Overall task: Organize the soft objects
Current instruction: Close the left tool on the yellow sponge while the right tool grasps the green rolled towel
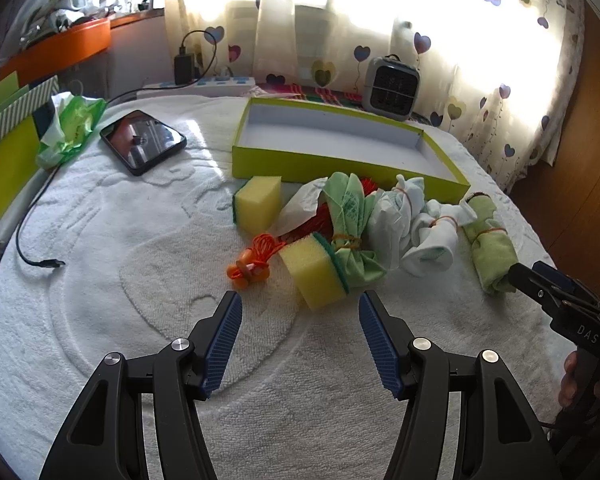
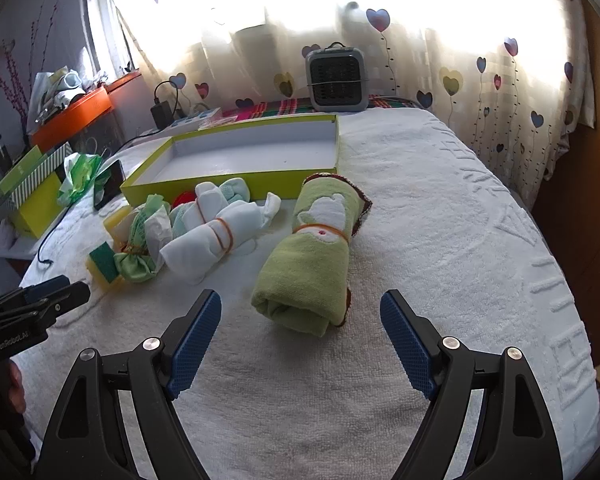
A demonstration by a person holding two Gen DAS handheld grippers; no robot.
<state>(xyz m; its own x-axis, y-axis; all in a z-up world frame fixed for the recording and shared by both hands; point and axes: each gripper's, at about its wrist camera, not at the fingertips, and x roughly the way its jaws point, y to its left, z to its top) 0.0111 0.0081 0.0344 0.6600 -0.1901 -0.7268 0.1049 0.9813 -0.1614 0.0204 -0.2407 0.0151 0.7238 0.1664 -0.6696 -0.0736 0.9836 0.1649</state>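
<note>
A round table is covered by a white embossed towel (image 1: 140,280), and behind it strong daylight is let through a pale curtain (image 2: 480,92) printed with heart-shaped balloons, so that the window is washed out. A small grey fan heater (image 2: 335,80) is set at the far edge before the curtain, beside a plaid cloth (image 2: 276,109), and a power strip (image 1: 220,85) with a black charger plugged in is laid along the sill. At the left an orange tray (image 1: 60,50) heaped with clutter is seen under a window frame, and brown wooden panelling (image 1: 584,168) is seen at the right.
</note>
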